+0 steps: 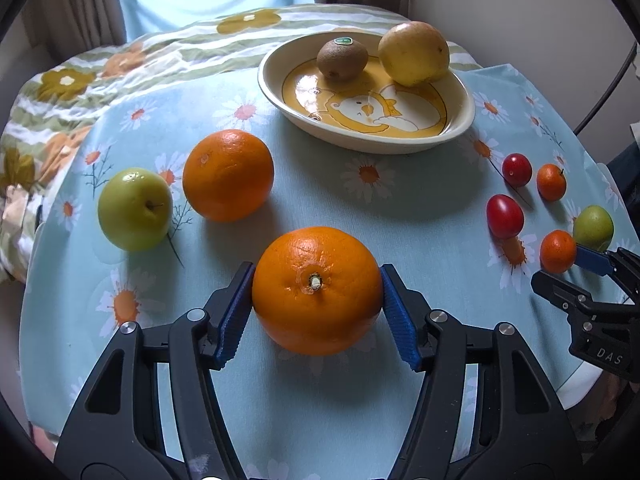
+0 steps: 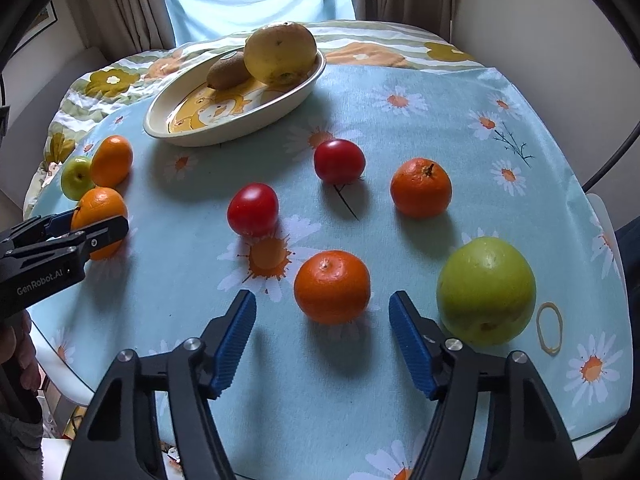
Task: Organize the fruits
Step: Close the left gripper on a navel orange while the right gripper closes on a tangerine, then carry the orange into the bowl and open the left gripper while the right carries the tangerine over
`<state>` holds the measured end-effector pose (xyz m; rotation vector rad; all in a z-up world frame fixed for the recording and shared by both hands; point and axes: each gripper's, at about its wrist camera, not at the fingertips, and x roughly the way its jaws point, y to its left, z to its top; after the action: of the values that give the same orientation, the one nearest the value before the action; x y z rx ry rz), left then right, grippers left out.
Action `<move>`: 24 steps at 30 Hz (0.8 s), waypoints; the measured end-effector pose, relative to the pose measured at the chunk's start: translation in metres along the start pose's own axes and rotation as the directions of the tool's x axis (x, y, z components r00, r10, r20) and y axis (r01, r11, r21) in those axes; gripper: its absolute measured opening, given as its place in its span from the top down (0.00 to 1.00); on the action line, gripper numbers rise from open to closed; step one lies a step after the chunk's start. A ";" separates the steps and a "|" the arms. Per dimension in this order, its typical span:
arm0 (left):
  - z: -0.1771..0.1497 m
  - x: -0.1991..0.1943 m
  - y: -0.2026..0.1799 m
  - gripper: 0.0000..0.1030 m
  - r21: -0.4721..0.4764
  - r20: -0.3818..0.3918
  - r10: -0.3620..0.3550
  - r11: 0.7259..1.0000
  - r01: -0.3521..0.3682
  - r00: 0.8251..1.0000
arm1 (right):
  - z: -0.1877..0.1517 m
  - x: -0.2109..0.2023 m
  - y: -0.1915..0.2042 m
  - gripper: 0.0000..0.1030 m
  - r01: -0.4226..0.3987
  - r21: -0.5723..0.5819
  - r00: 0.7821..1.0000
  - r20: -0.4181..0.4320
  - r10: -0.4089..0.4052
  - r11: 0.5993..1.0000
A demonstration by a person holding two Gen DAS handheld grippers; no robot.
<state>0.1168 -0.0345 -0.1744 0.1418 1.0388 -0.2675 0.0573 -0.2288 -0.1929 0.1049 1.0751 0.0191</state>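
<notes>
While the left claw (image 1: 317, 292) clamps the big orange (image 1: 317, 290), lift straight; the right claw (image 2: 322, 320), apart, should center on the mandarin (image 2: 332, 286).

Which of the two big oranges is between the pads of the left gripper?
The nearer orange, stem end facing the camera; the left gripper presses it on both sides. The other orange lies free beside the green apple.

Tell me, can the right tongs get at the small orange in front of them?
Probably yes: the right tongs stand open astride the small orange, pads clear of it; the green apple sits just outside.
</notes>
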 end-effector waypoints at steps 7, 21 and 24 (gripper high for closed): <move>-0.006 -0.003 -0.002 0.36 0.003 -0.002 0.008 1.000 -0.008 1.000 | 0.005 0.004 0.000 0.57 0.002 -0.015 1.000 0.000 -0.002 1.000; -0.014 -0.027 -0.002 0.36 -0.038 0.022 0.023 0.999 -0.022 0.999 | 0.016 -0.014 0.000 0.68 -0.001 -0.075 0.998 0.063 0.006 0.997; -0.012 -0.041 -0.004 0.36 -0.049 0.041 0.033 0.998 -0.031 0.999 | 0.021 -0.024 0.000 0.68 -0.017 -0.088 0.997 0.078 0.024 0.996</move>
<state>0.0860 -0.0293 -0.1455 0.1084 1.0004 -0.2154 0.0642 -0.2321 -0.1625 0.0376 0.9927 0.0794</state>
